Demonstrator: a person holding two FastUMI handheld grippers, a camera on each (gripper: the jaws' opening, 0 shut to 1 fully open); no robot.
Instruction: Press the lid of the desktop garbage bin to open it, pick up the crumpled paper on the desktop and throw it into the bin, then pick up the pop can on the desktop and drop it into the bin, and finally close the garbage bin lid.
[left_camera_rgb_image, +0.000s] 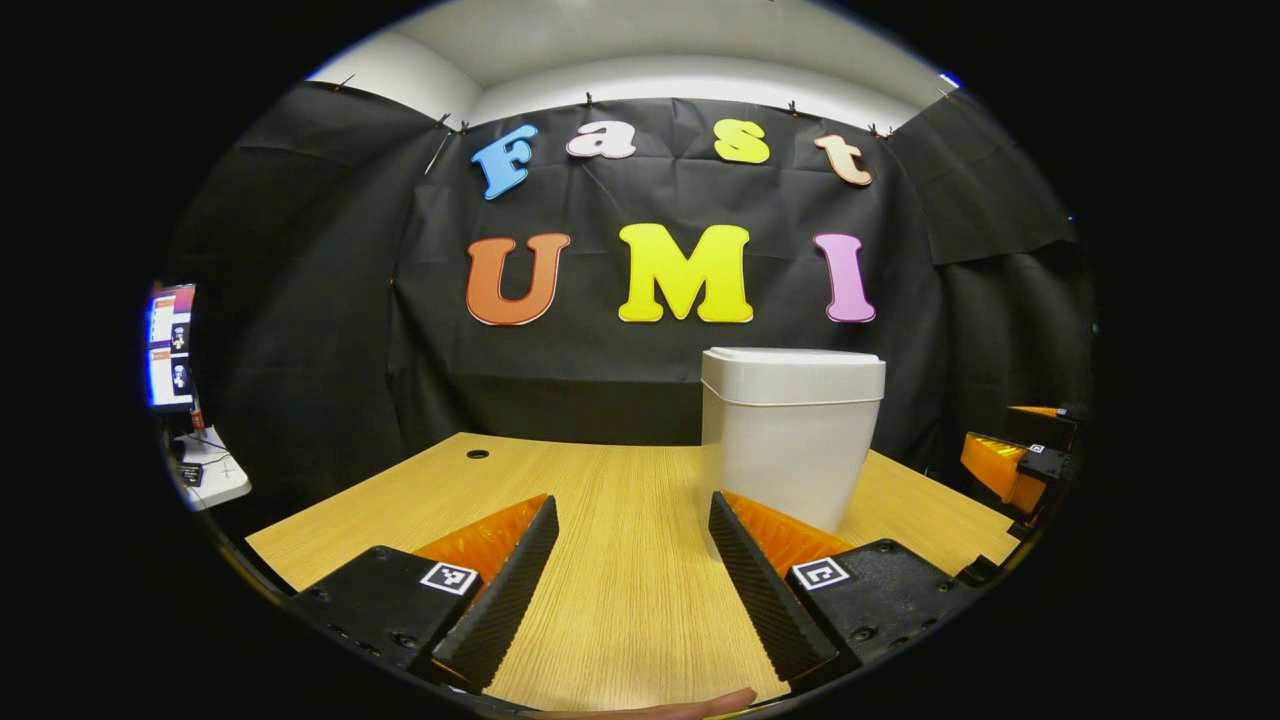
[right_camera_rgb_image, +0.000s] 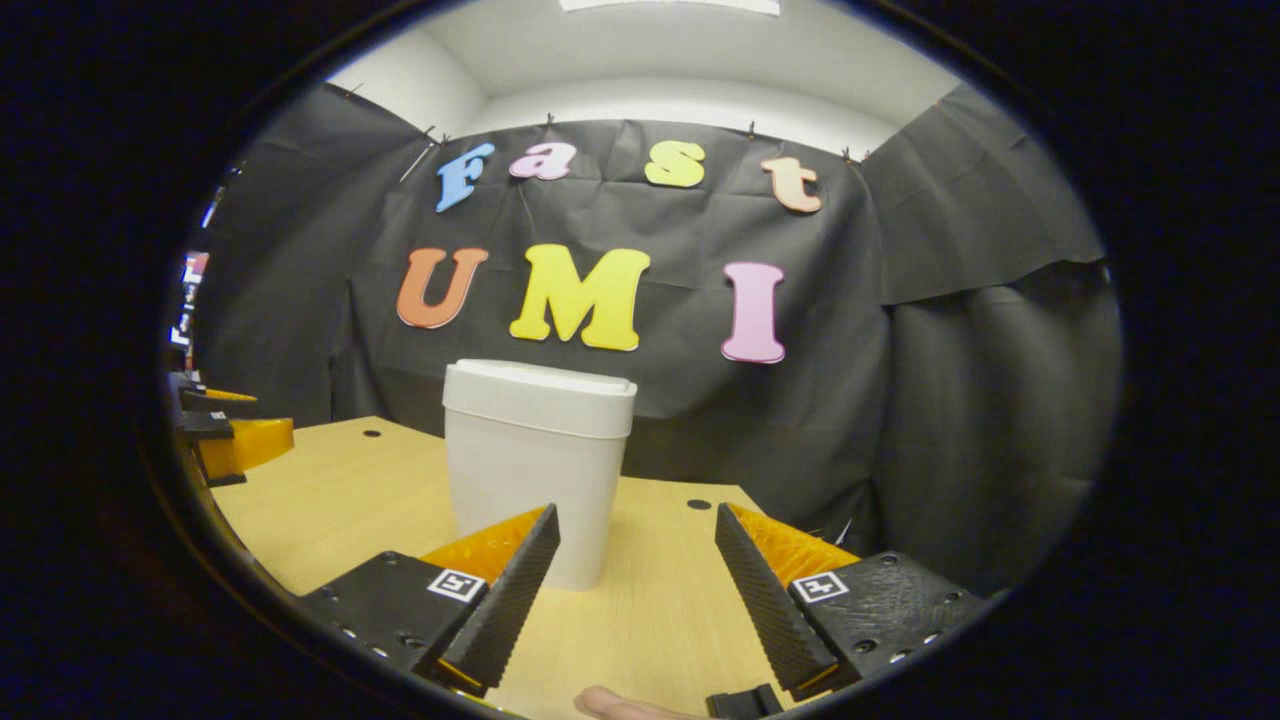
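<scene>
A white desktop garbage bin (left_camera_rgb_image: 790, 430) stands upright on the wooden desk (left_camera_rgb_image: 600, 500), its lid (left_camera_rgb_image: 792, 357) down flat. In the left gripper view it is ahead and to the right of my left gripper (left_camera_rgb_image: 632, 580), which is open with bare desk between its fingers. The right gripper view has the bin (right_camera_rgb_image: 535, 465) ahead and slightly left of my right gripper (right_camera_rgb_image: 635, 590), also open and holding nothing. The bin's lid (right_camera_rgb_image: 545, 378) looks closed here too.
The right gripper (left_camera_rgb_image: 1015, 460) appears at the right edge of the left gripper view, and the left gripper (right_camera_rgb_image: 225, 435) at the left edge of the right gripper view. Cable holes (left_camera_rgb_image: 477, 454) (right_camera_rgb_image: 698, 505) mark the desk. A side table with a screen (left_camera_rgb_image: 172, 345) stands far left.
</scene>
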